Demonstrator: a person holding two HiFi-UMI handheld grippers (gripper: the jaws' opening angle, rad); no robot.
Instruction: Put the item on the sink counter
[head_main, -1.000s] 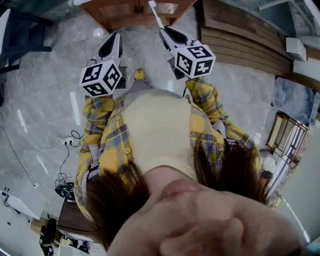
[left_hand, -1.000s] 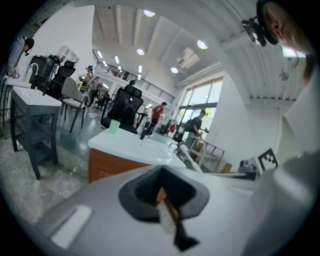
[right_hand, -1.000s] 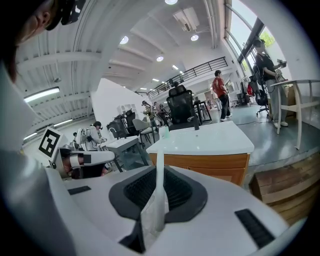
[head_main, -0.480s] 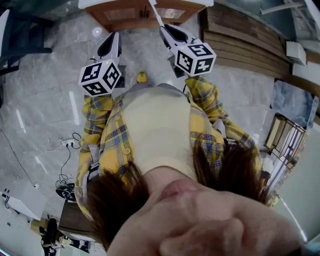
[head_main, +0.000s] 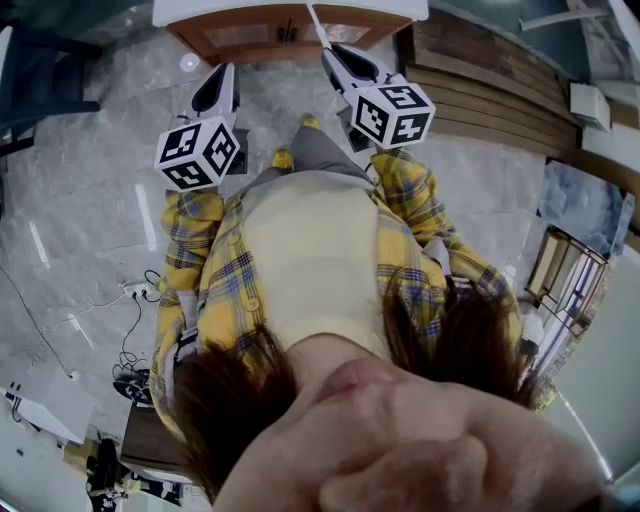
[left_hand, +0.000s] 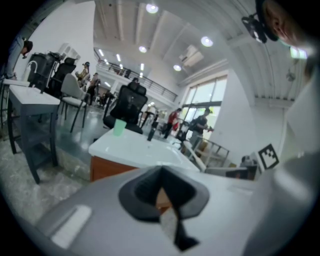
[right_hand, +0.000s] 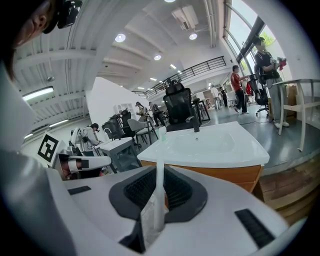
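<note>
The white-topped sink counter on an orange-brown cabinet has slid further into the top of the head view over the last second. A grey trouser leg now steps toward it. The person is walking up, so placing looks close but not begun. The right gripper is clamped on the slim white stick-shaped item in clear wrap. The item pokes past the jaw tips toward the counter, short of it and above the floor. The left gripper, equally short of the counter, has its jaws together on nothing.
</note>
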